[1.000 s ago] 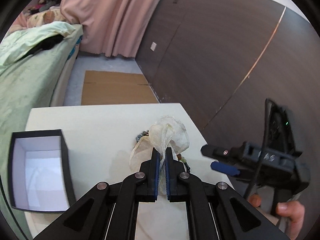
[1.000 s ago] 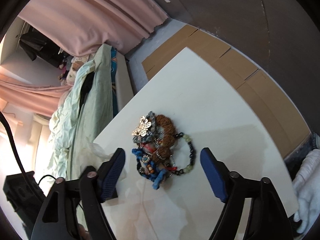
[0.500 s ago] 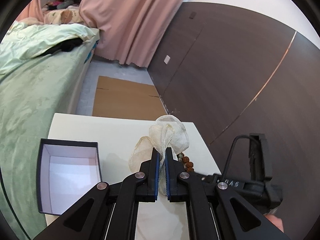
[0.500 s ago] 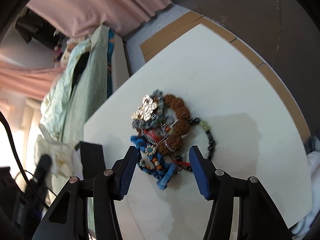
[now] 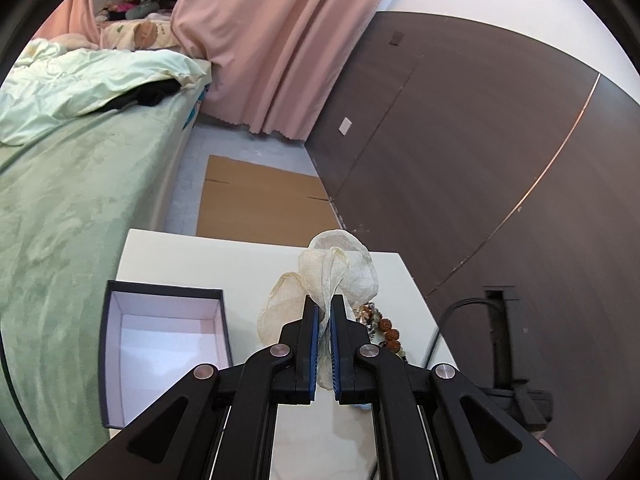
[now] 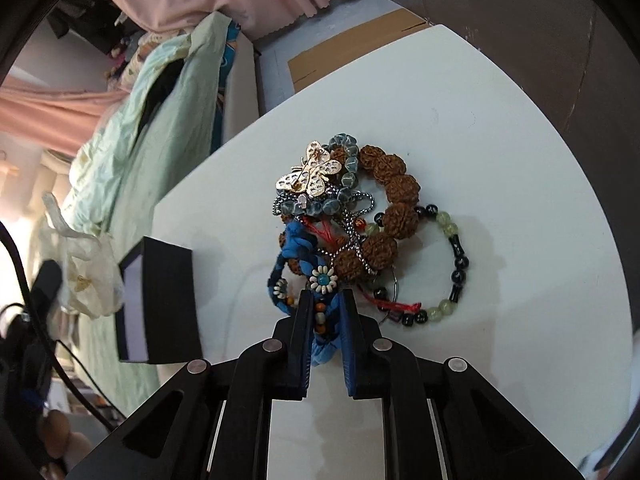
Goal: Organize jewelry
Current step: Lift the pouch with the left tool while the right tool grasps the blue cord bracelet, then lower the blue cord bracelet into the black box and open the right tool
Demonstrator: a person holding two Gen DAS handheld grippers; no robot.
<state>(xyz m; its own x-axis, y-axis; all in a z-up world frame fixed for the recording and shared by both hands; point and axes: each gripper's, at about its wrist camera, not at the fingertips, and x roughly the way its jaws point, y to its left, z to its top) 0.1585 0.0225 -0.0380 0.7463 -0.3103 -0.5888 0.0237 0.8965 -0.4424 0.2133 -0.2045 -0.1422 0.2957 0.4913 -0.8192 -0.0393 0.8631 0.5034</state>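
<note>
A tangled jewelry pile [image 6: 360,200] lies on the white table [image 6: 500,160]: a gold butterfly brooch [image 6: 310,174], a brown seed-bead bracelet [image 6: 400,192], a black-and-green bead bracelet [image 6: 456,256] and a blue braided bracelet [image 6: 298,248]. My right gripper [image 6: 325,296] is at the pile's near edge, jaws closing, pads pressing the blue braid. My left gripper [image 5: 324,300] is shut on a sheer cream pouch [image 5: 340,268], held above the table; the pouch [image 6: 92,276] also hangs at the left of the right wrist view. An open black box [image 5: 164,289] with a white inside stands left of it.
A bed with a green cover [image 5: 60,200] runs along the table's left side. Flat cardboard [image 5: 260,204] lies on the floor beyond the table. A dark wood wall [image 5: 480,160] and pink curtain [image 5: 272,40] stand behind. The box [image 6: 168,304] sits left of the pile.
The right gripper's wide jaws came down over the pile and closed onto the blue braid. The left gripper kept the pouch and shifted, so the box now sits nearer the middle of its view.
</note>
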